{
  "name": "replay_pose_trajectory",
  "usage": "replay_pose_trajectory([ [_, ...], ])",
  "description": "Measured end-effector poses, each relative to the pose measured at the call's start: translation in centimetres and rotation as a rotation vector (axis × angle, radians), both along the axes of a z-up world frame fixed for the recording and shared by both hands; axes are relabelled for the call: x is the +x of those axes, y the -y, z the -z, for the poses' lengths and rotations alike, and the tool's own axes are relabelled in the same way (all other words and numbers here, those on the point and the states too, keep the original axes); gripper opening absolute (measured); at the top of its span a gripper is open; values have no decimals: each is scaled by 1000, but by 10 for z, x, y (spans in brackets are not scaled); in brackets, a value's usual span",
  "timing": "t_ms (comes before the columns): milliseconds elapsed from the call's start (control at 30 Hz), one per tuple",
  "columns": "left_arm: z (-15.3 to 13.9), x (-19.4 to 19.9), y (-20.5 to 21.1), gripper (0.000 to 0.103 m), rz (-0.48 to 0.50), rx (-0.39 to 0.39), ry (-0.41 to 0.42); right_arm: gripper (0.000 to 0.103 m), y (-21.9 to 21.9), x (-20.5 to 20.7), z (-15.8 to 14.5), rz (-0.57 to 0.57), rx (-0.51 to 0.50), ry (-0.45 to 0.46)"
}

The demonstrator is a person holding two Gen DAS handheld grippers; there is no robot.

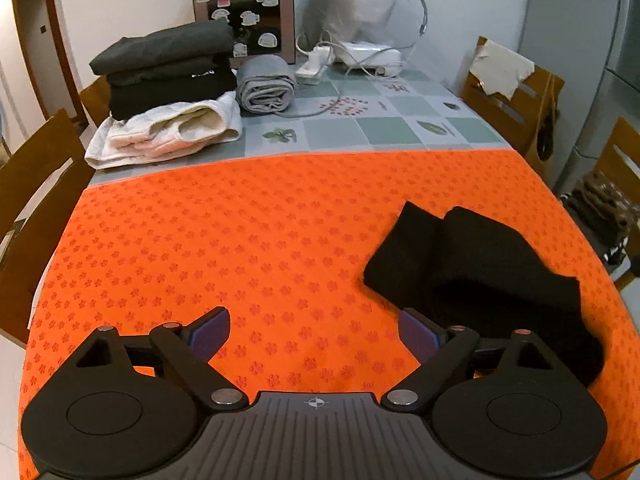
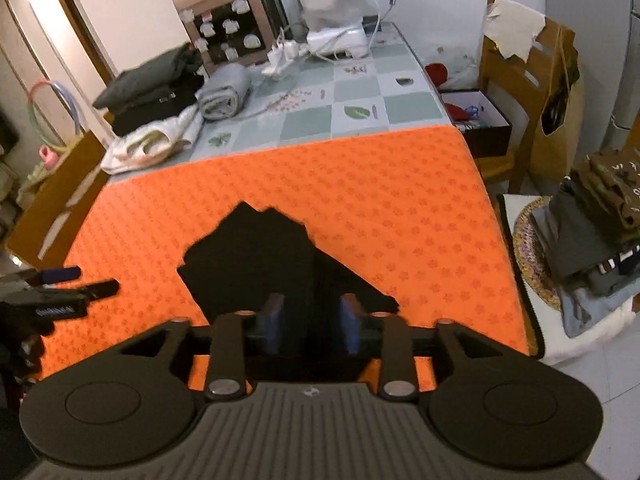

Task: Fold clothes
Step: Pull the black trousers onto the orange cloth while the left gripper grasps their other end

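A black garment is lying in a loosely bunched, partly folded heap on the orange mat covering the near end of the counter, toward its right side. The left hand-held gripper is hovering over bare mat just left of the garment, its jaws standing wide and holding nothing. The right hand-held gripper is hanging over the near edge of the garment with its jaws partly apart; the dark cloth is showing between the pads, but I cannot tell whether they are pressing on it. The fabric is looking soft, light and limp, so it will likely sag and slide; taking it by a corner or an outer edge should be giving the cleanest fold.
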State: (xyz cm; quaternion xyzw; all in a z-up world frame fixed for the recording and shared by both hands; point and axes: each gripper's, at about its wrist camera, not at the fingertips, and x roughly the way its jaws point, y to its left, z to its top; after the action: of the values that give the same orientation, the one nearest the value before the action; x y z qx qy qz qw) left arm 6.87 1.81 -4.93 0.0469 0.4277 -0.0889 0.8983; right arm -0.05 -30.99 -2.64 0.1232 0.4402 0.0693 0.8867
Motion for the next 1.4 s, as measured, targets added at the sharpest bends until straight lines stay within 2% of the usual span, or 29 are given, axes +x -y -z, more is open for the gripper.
replay_pose_trajectory([
  [167, 14, 12, 1, 88, 37, -10, -25, 58, -31, 21, 6, -94, 9, 12],
  [367, 29, 32, -3, 82, 37, -65, -78, 68, -90, 55, 34, -265, -57, -15],
  [567, 36, 55, -5, 66, 56, -119, -86, 68, -123, 81, 57, -374, -78, -7],
  [733, 47, 76, 2, 60, 60, -155, -124, 68, -143, 93, 72, -446, -177, 3],
  [833, 53, 86, 9, 59, 66, -190, -142, 58, -149, 94, 78, -464, -242, 14],
  [867, 55, 90, 12, 59, 69, -200, -148, 50, -149, 94, 80, -467, -254, 17],
  [900, 57, 93, 15, 57, 71, -205, -153, 39, -147, 93, 80, -464, -256, 20],
  [1000, 63, 99, 24, 50, 72, -216, -176, 16, -139, 90, 77, -433, -232, 28],
  [1167, 70, 101, 34, 49, 69, -199, -190, 11, -113, 85, 64, -330, -173, 48],
  [1333, 73, 99, 41, 48, 69, -162, -177, 9, -65, 65, 42, -132, -119, 93],
  [1400, 74, 98, 44, 45, 71, -153, -168, 9, -40, 52, 34, -34, -118, 109],
])
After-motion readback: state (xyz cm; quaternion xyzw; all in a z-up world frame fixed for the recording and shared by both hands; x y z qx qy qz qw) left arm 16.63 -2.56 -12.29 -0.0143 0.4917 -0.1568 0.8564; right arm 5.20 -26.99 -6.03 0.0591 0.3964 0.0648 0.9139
